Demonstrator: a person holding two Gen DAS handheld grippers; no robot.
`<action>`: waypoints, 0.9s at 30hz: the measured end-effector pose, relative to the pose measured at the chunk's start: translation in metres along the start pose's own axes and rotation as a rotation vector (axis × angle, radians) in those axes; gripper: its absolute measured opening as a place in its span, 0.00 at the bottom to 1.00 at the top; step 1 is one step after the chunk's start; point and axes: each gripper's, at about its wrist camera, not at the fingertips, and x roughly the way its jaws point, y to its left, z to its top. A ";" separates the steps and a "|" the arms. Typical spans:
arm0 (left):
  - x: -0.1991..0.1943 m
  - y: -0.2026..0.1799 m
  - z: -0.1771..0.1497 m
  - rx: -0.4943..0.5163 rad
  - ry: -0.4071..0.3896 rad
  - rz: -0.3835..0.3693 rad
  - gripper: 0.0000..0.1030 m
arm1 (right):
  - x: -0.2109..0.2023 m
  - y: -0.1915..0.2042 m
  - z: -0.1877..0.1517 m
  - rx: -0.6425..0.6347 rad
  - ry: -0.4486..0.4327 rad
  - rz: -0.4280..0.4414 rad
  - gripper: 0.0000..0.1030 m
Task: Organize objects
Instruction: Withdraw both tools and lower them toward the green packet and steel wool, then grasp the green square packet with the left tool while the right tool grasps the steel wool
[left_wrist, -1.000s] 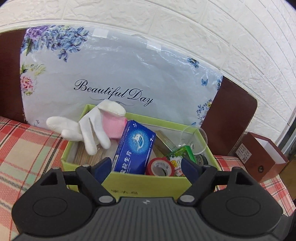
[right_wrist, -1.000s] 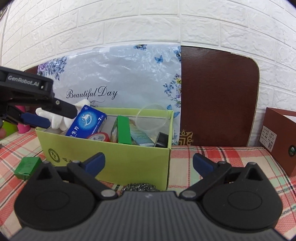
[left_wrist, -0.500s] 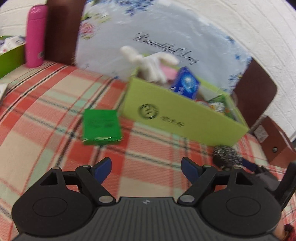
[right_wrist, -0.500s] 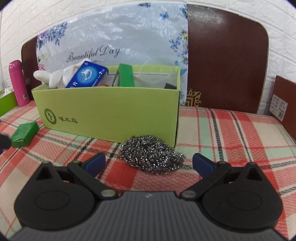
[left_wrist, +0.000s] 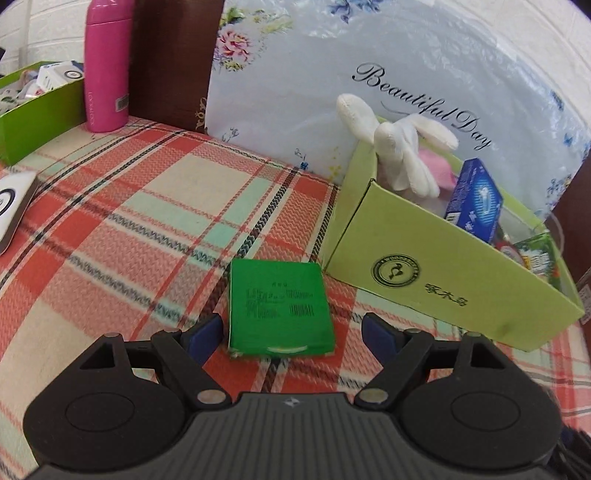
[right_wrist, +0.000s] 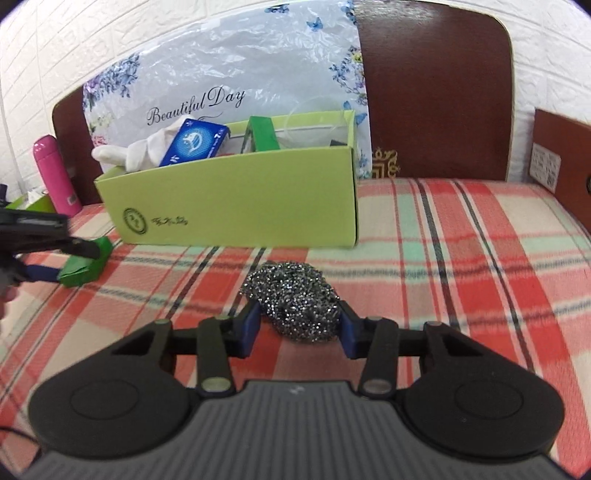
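Flanking green packet (left_wrist: 279, 308) (lime box (left_wrist: 436, 280) beside), fingers (left_wrist: 205, 334) apart

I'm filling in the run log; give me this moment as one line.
left gripper: open around green packet | right gripper: closing on steel scourer | green box: both still outside

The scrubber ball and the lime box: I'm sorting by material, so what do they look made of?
The scrubber ball looks like coiled steel wire: grey, tangled, glinting strands. The lime box looks like matte cardboard: thin folded walls, a creased corner and a printed logo. Neither is certain from looks alone.
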 end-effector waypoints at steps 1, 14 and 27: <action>0.004 0.000 0.001 0.004 0.000 0.010 0.83 | -0.007 0.000 -0.005 0.018 0.006 0.005 0.42; -0.041 -0.019 -0.059 0.240 0.069 -0.146 0.65 | -0.074 0.018 -0.050 0.027 0.098 0.101 0.47; -0.084 -0.017 -0.106 0.283 0.079 -0.145 0.75 | -0.105 0.038 -0.062 -0.175 0.055 0.102 0.61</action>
